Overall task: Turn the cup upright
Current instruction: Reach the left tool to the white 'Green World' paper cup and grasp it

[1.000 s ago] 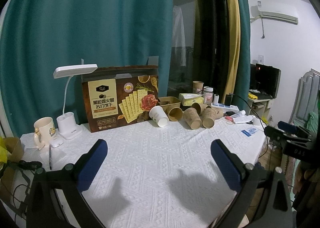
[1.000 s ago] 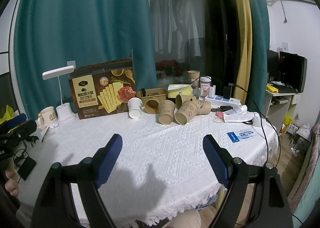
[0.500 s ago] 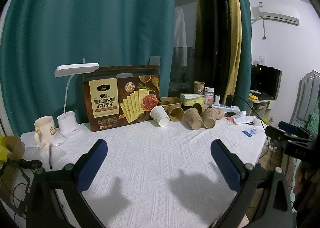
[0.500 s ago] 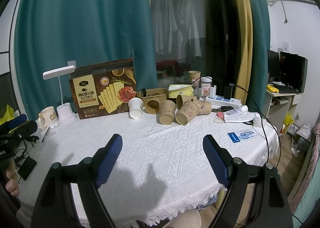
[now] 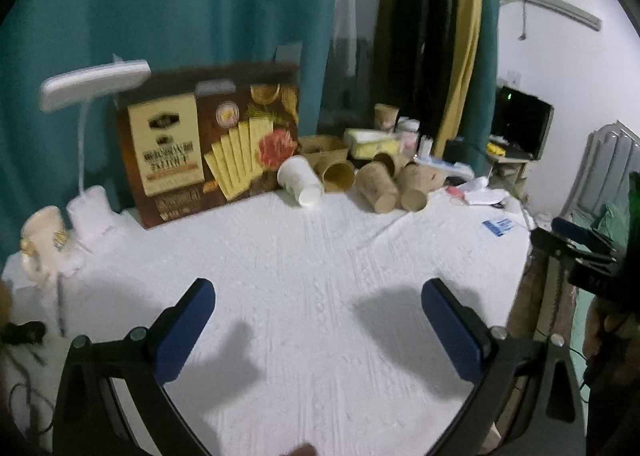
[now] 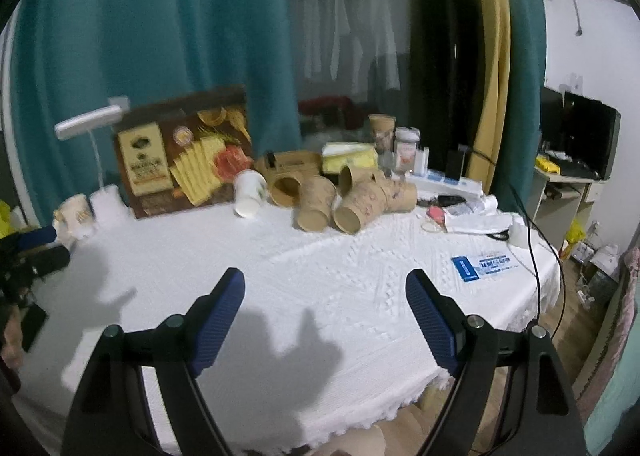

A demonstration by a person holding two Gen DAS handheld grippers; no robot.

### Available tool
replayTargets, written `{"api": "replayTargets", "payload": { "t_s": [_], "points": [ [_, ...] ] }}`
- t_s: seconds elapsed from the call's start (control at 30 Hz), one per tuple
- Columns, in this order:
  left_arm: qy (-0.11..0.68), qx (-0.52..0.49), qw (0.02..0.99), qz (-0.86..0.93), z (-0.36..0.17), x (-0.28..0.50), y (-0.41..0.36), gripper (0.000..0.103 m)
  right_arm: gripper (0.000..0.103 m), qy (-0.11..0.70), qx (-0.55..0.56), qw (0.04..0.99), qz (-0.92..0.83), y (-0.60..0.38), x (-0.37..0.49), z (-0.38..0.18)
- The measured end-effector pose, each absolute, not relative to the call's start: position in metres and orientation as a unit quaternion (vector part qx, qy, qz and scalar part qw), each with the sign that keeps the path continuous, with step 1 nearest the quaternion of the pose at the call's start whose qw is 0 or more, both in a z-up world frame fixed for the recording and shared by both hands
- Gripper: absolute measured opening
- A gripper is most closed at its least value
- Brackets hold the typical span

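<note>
**A:** ok so where are the cups in this one? trying to sort out the layout.

**B:** they're all bunched at the far side of the bench, which has a white textured cloth over it. There's a white paper cup lying on its side, mouth facing roughly toward the camera, right by the lower right corner of the big cracker box. Just right of it is a pile of brown paper cups, also tipped over, mouths pointing various ways. One more brown cup stands upright further back near a small jar.

**A:** and the grippers? holding anything?

**B:** nope. The left gripper has its jaws spread wide with only bare cloth between them. Same for the right gripper, jaws wide apart, nothing in them. Both are over the near part of the bench, well apart from the cups, angled down a bit.

**A:** anything else on there?

**B:** a white desk lamp and a cream mug on the left, a blue and white card on the right side, some cables and bits near the power strip. The left view is pretty blurry, so small stuff is hard to read.
</note>
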State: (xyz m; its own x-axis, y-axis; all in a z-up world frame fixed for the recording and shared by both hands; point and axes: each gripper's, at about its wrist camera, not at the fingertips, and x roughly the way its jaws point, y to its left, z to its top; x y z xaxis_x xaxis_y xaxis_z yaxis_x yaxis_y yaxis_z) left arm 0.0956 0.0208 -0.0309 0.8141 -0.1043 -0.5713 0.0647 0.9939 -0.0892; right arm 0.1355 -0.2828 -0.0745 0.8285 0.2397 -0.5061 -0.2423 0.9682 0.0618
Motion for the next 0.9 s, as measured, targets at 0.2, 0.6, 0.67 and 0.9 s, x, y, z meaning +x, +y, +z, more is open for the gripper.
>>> {"api": "replayTargets", "payload": {
  "t_s": [0.2, 0.6, 0.67, 0.9],
  "points": [
    [0.374, -0.035, 0.925, -0.060, -0.054, 0.191, 0.021, 0.103, 0.081, 0.303, 0.000, 0.943, 0.134, -0.293, 0.219, -0.085],
    [0.454, -0.135, 0.879, -0.056, -0.111, 0.383, 0.027, 0.103, 0.081, 0.357, 0.013, 0.923, 0.141, -0.293, 0.353, -0.123],
    [0.454, -0.144, 0.878, -0.052, -0.117, 0.407, 0.026, 0.099, 0.081, 0.359, 0.009, 0.922, 0.145, -0.291, 0.359, -0.129],
    [0.480, -0.168, 0.860, -0.028, -0.146, 0.467, 0.027, 0.086, 0.081, 0.369, 0.017, 0.917, 0.152, -0.291, 0.368, -0.148]
  ]
}}
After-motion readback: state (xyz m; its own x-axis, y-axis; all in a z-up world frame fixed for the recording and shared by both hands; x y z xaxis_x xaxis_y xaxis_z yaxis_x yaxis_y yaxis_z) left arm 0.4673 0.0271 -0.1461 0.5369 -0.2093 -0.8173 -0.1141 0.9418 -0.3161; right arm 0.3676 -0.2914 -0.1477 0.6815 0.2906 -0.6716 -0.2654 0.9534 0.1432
